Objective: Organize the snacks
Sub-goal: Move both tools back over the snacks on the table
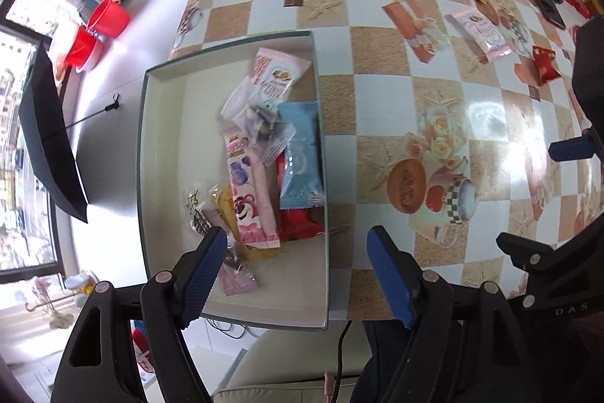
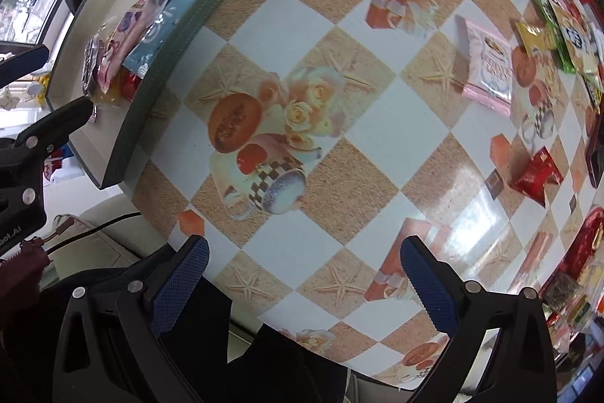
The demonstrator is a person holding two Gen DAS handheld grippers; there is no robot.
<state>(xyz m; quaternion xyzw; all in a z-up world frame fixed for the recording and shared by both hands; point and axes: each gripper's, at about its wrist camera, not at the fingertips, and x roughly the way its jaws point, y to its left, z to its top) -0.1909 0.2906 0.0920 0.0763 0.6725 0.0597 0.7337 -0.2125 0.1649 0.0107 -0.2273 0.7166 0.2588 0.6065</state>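
Note:
A shallow white box with a dark green rim sits at the table's near left corner and holds several snack packets: a pink one, a light blue one, a long pink bar and a red one. My left gripper is open and empty above the box's near end. My right gripper is open and empty over the table's near edge. The box shows in the right wrist view at upper left. Loose on the table lie a pink packet and a red packet.
The checkered tablecloth covers the table. A pile of green, yellow and white packets lies at the far right, more snacks at the near right. Red buckets and a black umbrella are on the floor at left.

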